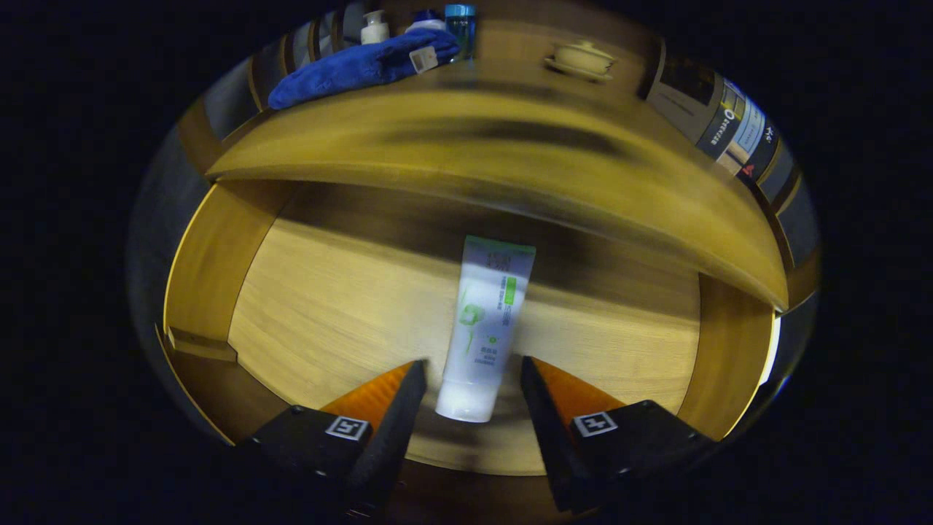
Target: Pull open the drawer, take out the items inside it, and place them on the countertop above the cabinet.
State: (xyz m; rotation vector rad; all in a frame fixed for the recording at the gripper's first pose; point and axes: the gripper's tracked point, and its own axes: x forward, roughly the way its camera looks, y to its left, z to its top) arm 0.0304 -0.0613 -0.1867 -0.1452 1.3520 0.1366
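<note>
Motion blur smears the countertop across the upper frame. The white tube lies centre-frame in the open drawer, its cap end between the released gripper fingers, untouched. A blue cloth sits upper left.

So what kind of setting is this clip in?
Probably a mock bathroom or vanity cabinet: an open wooden drawer holds a cosmetic tube between the open tool fingers; the countertop above carries a blue towel and pump bottle.

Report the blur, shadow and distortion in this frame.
Gripper view: the countertop is smeared by motion blur; its overhang shades the back of the open drawer; fisheye bends the straight wooden edges; the tube lies fairly sharp, its cap end between the open gripper fingers, untouched.
</note>
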